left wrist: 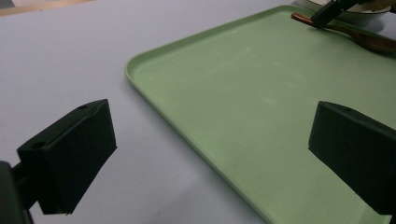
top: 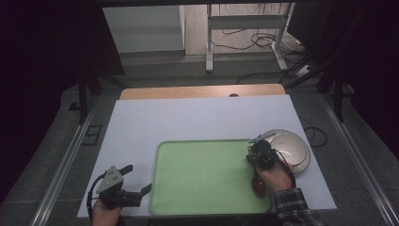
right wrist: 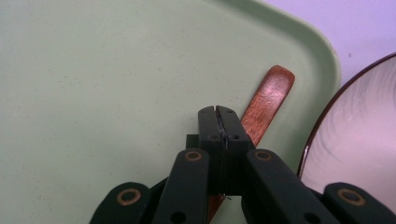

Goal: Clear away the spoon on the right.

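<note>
Right tool (right wrist: 219,112): jaws pressed together, nothing visibly between them, tips directly over the wooden spoon (right wrist: 266,105). Spoon lies inside the green tray (top: 207,174) along its right rim, long axis parallel to that rim, handle end toward the bowl (top: 294,148). Dark reddish-brown, flat handle, scuffed. Left tool (top: 124,181): jaws apart, well off at the tray's left edge; right hand is nearer.

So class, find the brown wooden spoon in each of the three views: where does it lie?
High view: brown wooden spoon at the green tray's right edge, under the right gripper.
Left gripper view: top right.
Right gripper view: centre, past the shut jaws.
Shared landmark: the tray.
</note>
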`<control>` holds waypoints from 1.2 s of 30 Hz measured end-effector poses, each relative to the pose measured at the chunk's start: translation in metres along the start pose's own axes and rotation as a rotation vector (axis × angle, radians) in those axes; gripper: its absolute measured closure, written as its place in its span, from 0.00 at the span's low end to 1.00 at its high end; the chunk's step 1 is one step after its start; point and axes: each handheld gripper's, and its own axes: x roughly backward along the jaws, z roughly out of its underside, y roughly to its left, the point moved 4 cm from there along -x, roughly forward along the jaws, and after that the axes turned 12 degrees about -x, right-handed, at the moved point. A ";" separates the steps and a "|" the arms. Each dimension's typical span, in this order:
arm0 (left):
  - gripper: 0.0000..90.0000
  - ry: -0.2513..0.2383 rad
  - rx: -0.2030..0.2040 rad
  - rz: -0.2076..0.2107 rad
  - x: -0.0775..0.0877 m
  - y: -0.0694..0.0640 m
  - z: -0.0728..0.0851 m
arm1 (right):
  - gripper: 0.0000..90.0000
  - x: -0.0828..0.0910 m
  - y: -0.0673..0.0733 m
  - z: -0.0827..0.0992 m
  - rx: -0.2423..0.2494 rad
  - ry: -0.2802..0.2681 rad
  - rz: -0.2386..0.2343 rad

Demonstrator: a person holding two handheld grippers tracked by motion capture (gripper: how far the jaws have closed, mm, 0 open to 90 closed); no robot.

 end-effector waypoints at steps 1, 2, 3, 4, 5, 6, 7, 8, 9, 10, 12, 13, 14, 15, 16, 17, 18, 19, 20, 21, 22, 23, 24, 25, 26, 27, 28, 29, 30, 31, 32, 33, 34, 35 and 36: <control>0.01 0.000 0.000 0.000 0.000 0.000 0.000 | 0.99 0.000 0.000 0.000 0.000 0.000 0.001; 0.01 0.000 0.000 0.000 0.000 0.000 0.000 | 0.99 0.000 0.000 0.000 0.000 -0.001 0.003; 0.01 0.001 0.000 -0.001 0.000 0.000 0.000 | 0.99 0.000 0.000 0.000 -0.002 -0.001 0.003; 0.01 0.000 -0.001 -0.001 0.000 0.000 0.000 | 0.99 0.000 0.000 0.000 -0.003 -0.001 0.004; 0.01 0.000 -0.001 -0.001 0.000 0.000 0.000 | 0.99 0.000 0.000 0.000 -0.002 -0.003 0.003; 0.01 -0.001 -0.001 -0.001 0.000 0.000 0.000 | 0.99 0.000 0.001 0.000 -0.003 -0.006 -0.001; 0.01 -0.001 -0.001 -0.002 0.000 0.000 0.000 | 0.99 0.001 0.001 0.000 -0.001 -0.007 -0.002; 0.01 -0.001 0.000 -0.002 0.000 0.000 0.000 | 0.99 0.002 0.002 -0.001 0.000 -0.013 -0.007; 0.01 -0.002 0.000 -0.002 0.000 0.000 0.000 | 0.98 0.002 0.003 -0.001 0.004 -0.018 -0.009; 0.01 -0.002 0.000 -0.003 0.000 0.000 0.000 | 0.97 0.003 0.004 -0.001 0.007 -0.021 -0.012; 0.01 -0.003 0.000 -0.003 0.000 0.000 0.000 | 0.95 0.003 0.005 -0.002 0.014 -0.025 -0.012; 0.01 -0.003 0.000 -0.003 0.001 0.000 0.000 | 0.95 0.003 0.005 -0.002 0.016 -0.026 -0.010; 0.01 -0.003 0.000 -0.004 0.001 0.000 0.000 | 0.94 0.003 0.006 -0.002 0.020 -0.026 -0.012; 0.01 -0.003 0.000 -0.004 0.001 0.000 0.000 | 0.92 0.004 0.006 -0.002 0.019 -0.027 -0.013; 0.01 -0.003 0.000 -0.004 0.001 0.000 0.000 | 0.91 0.004 0.007 -0.002 0.020 -0.030 -0.019; 0.01 -0.003 -0.001 -0.004 0.001 0.000 0.000 | 0.91 0.005 0.008 -0.002 0.022 -0.033 -0.023; 0.01 -0.003 0.000 -0.004 0.001 0.000 0.000 | 0.90 0.006 0.009 -0.002 0.023 -0.034 -0.024; 0.01 -0.004 0.000 -0.004 0.001 0.000 0.000 | 0.89 0.007 0.009 -0.002 0.025 -0.038 -0.024; 0.01 -0.004 0.000 -0.004 0.001 0.000 0.000 | 0.89 0.008 0.010 -0.002 0.026 -0.042 -0.025; 0.01 -0.004 0.000 -0.004 0.001 0.000 0.000 | 0.88 0.009 0.010 -0.002 0.026 -0.042 -0.029; 0.01 -0.004 0.000 -0.005 0.001 0.000 0.000 | 0.87 0.010 0.010 -0.002 0.027 -0.047 -0.032; 0.01 -0.004 0.000 -0.004 0.001 0.000 0.000 | 0.87 0.011 0.011 -0.002 0.027 -0.052 -0.034; 0.01 -0.005 -0.001 -0.006 0.001 0.000 0.000 | 0.86 0.012 0.011 -0.002 0.031 -0.057 -0.032; 0.01 -0.005 -0.001 -0.006 0.001 0.001 0.000 | 0.86 0.014 0.011 -0.003 0.032 -0.065 -0.034; 0.01 -0.005 0.001 -0.005 0.001 0.000 0.000 | 0.86 0.015 0.012 -0.003 0.033 -0.071 -0.035; 0.01 -0.006 0.001 -0.005 0.001 0.000 0.000 | 0.85 0.017 0.012 -0.003 0.035 -0.078 -0.037; 0.01 -0.006 0.002 -0.005 0.001 0.000 0.000 | 0.85 0.018 0.013 -0.003 0.039 -0.090 -0.040; 0.01 -0.006 0.002 -0.005 0.001 0.000 0.000 | 0.84 0.019 0.013 -0.003 0.039 -0.096 -0.042; 0.01 -0.006 0.002 -0.005 0.001 0.000 0.000 | 0.83 0.021 0.014 -0.003 0.043 -0.103 -0.042; 0.01 -0.006 0.002 -0.005 0.001 0.000 0.000 | 0.82 0.022 0.015 -0.003 0.043 -0.109 -0.046; 0.01 -0.006 0.002 -0.005 0.001 0.000 0.000 | 0.81 0.023 0.015 -0.003 0.045 -0.111 -0.046; 0.01 -0.006 0.002 -0.004 0.001 0.000 0.000 | 0.79 0.024 0.016 -0.003 0.050 -0.114 -0.045; 0.01 -0.006 0.001 -0.004 0.001 0.000 0.000 | 0.78 0.024 0.017 -0.003 0.051 -0.115 -0.046; 0.01 -0.006 0.002 -0.004 0.001 0.000 0.000 | 0.76 0.025 0.017 -0.002 0.054 -0.114 -0.048; 0.01 -0.006 0.003 -0.004 0.001 0.000 0.000 | 0.74 0.025 0.018 -0.001 0.055 -0.114 -0.048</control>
